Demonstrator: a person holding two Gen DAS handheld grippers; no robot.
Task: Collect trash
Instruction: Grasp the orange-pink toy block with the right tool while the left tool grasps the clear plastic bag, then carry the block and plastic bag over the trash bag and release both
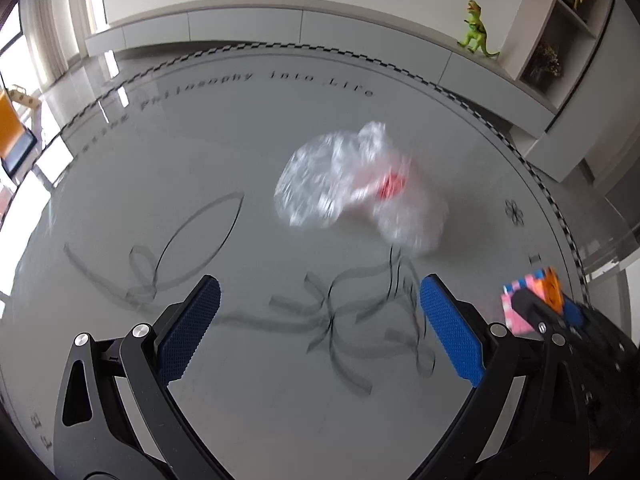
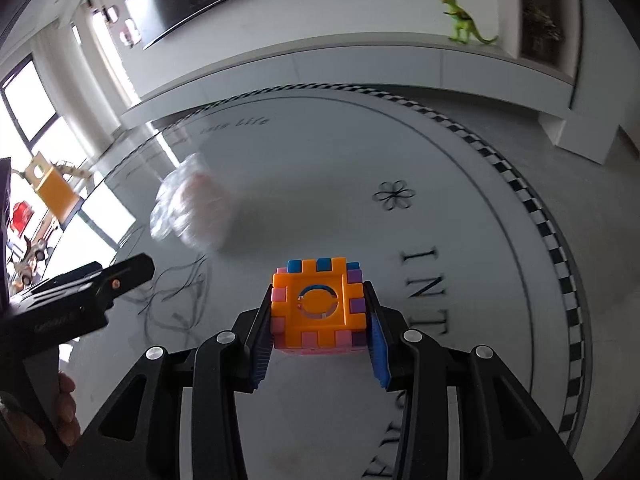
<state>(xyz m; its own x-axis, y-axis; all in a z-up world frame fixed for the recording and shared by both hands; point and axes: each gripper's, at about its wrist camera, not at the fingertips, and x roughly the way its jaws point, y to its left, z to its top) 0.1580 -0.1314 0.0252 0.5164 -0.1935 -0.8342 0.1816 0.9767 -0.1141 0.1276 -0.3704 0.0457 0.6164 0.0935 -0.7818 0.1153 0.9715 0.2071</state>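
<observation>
Slippage threatens the orange-topped multicoloured plastic block cube (image 2: pixel 319 309) pinched in the right tool (image 2: pixel 320 336), while the spread, empty left tool (image 1: pixel 320 320) may skid the crumpled clear plastic wrapper (image 1: pixel 356 184) across the glossy worktop (image 1: pixel 240 400).

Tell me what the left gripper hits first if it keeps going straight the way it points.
Probably the bare table; the open left gripper aims at its printed lines, with the crumpled plastic bag farther on, slightly right.

Crumpled plastic bag (image 1: pixel 360 188) motion-blurred in both views, red content indistinct. Toy cube (image 2: pixel 320 307) underside hidden between pads. Rug lettering (image 2: pixel 426 292) cut off at edge.
</observation>
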